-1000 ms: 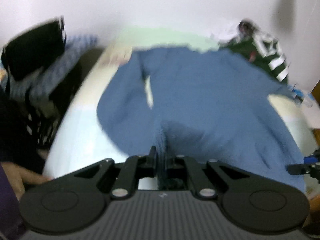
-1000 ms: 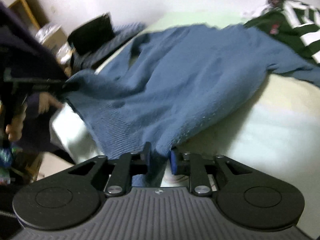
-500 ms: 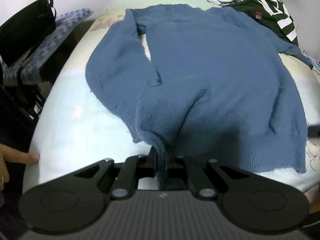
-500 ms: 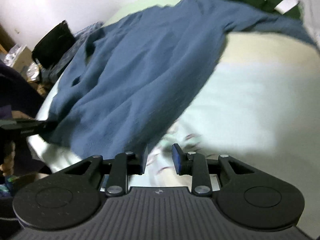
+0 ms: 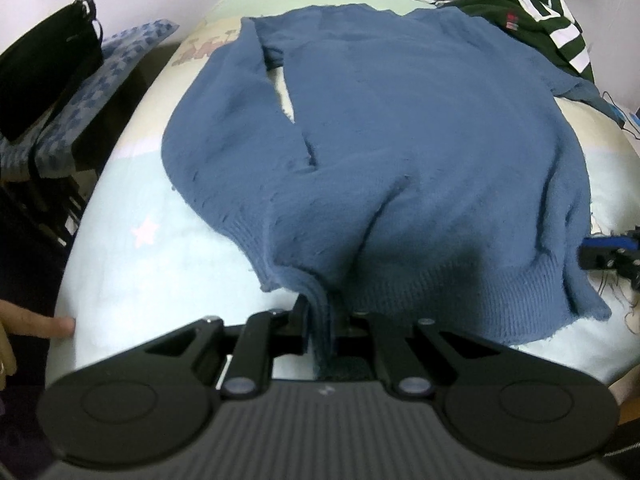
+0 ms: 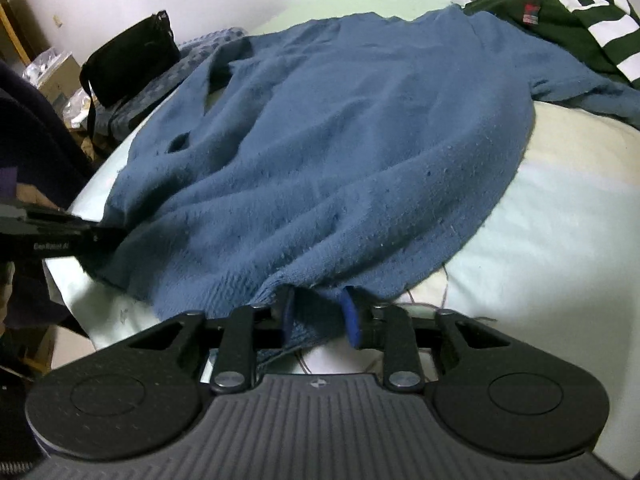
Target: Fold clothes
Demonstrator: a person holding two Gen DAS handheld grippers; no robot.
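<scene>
Where visible — pink star, left only

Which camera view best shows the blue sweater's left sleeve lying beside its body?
The left wrist view: the blue sweater lies spread out, its sleeve visibly separate along the body. The right wrist view shows that sleeve foreshortened and bunched at the sweater's far edge.

Hidden and cut-off parts around the blue sweater

The blue sweater covers most of the bed; its far sleeve runs under the green striped garment, itself cut by the frame edge. The hem disappears between the left hand-held gripper fingers. A fingertip enters at the left edge, its hand unseen.
</scene>
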